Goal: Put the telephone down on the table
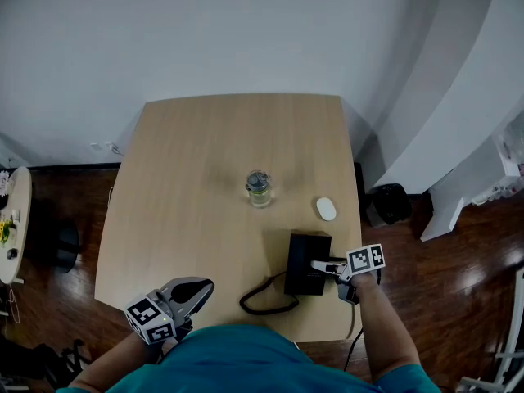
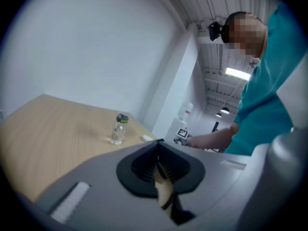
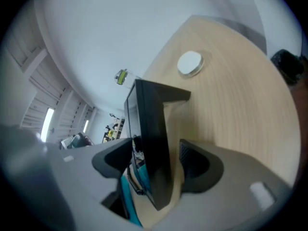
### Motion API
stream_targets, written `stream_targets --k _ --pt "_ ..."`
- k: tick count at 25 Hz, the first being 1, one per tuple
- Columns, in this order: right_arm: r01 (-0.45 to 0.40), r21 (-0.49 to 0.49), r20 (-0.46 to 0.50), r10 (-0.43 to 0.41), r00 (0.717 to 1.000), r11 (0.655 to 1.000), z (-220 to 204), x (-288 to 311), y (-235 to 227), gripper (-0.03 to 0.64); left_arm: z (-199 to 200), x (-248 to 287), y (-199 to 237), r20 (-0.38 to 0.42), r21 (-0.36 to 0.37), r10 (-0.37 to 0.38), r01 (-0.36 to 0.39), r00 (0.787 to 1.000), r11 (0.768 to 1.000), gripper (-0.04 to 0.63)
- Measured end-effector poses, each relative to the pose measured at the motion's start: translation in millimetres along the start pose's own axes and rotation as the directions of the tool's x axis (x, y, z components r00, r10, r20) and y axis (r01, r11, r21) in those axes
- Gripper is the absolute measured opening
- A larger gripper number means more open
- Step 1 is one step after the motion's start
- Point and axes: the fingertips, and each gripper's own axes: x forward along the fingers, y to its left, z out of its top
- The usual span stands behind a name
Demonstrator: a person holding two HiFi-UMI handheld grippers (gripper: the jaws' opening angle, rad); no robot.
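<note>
The black telephone (image 1: 307, 262) lies on the wooden table (image 1: 188, 162) near the front right, and its coiled cord (image 1: 264, 299) loops to the left. My right gripper (image 1: 321, 266) reaches in from the phone's right side. In the right gripper view the phone's dark edge (image 3: 151, 143) stands between the wide jaws of the right gripper (image 3: 156, 160), with a gap showing at one pad, so they are open. My left gripper (image 1: 201, 287) hovers at the table's front left edge, far from the phone. The left gripper (image 2: 158, 162) has its pads together and nothing in them.
A small clear bottle with a green cap (image 1: 259, 188) stands mid-table. A white oval puck (image 1: 326, 209) lies behind the phone, near the right edge. Dark wood floor surrounds the table. A round side table (image 1: 12, 219) sits far left and a black bin (image 1: 389, 203) at right.
</note>
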Motion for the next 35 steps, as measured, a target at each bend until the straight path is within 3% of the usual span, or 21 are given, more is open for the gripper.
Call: stream_targets --k 5,9,11,16,20,23,27,31,35 --pt "-0.001 -0.081 0.150 0.013 0.989 0.997 8 -41 18 0.260 1 5 0 0.000 0.016 -0.006 0.006 1.000 1.000 0.006" --pt "-0.074 -0.214 0.331 0.144 0.932 0.974 18 -71 67 0.101 3 11 -1 0.008 0.023 -0.016 0.016 1.000 1.000 0.006" --pt "-0.066 -0.317 0.376 0.189 0.907 0.946 18 -80 93 0.006 6 13 -4 0.017 0.024 -0.026 0.025 1.000 0.999 0.006" --pt "0.040 -0.580 0.382 0.228 0.896 0.814 11 -78 149 0.001 14 15 -5 0.029 0.044 -0.044 0.043 0.999 0.998 0.006" --pt "0.206 -0.674 0.445 0.168 0.880 0.709 9 -67 169 0.001 19 8 3 0.035 0.074 -0.052 0.050 0.998 0.996 0.006" --pt "0.269 -0.664 0.506 0.154 0.849 0.697 13 -58 181 0.000 22 -2 17 0.047 0.081 -0.041 0.037 0.998 0.996 0.005" --pt "0.263 -0.654 0.538 0.191 0.821 0.710 11 -35 211 0.002 23 -30 41 0.073 0.088 -0.027 0.021 0.997 0.996 0.006" --pt "0.284 -0.670 0.538 0.186 0.822 0.686 4 9 248 0.002 19 -75 67 0.095 0.082 -0.037 0.029 0.995 0.996 0.006" --pt "0.306 -0.688 0.527 0.164 0.834 0.658 -11 67 296 0.002 11 -135 96 0.081 0.122 -0.062 0.052 0.995 0.991 0.006"
